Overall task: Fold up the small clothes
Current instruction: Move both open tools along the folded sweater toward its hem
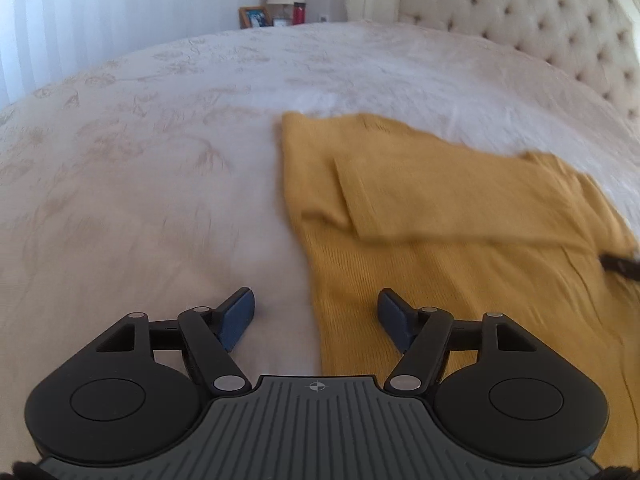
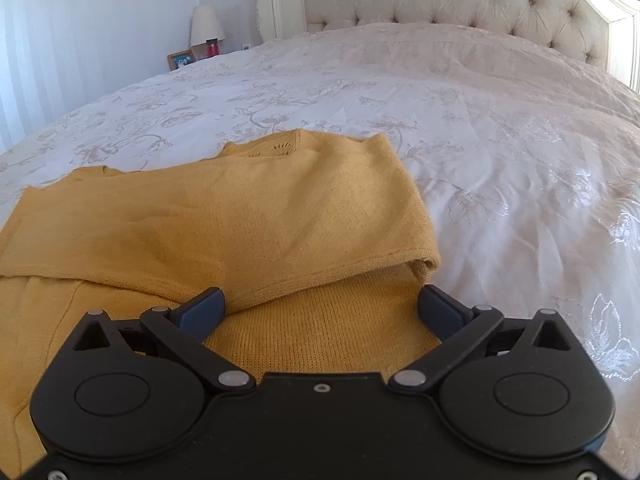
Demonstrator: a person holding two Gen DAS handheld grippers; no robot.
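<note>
Both hand-held grippers, left [image 1: 316,312] and right [image 2: 322,308], gape empty over the unlabelled yellow sweater [image 2: 224,208].

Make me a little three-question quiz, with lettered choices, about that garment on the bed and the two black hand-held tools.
1. Where does the garment lie?
A. on the bedspread
B. on the nightstand
C. on the floor

2. What colour is the garment?
A. navy
B. mustard yellow
C. red

3. How does the right tool stand?
A. clamped on the lamp
B. shut and empty
C. open over the garment

Answers:
1 A, the pale floral bedspread shows all around it.
2 B, its knit is yellow in both views.
3 C, its blue pads sit far apart and neither visibly pinches the folded edge lying between them.
</note>
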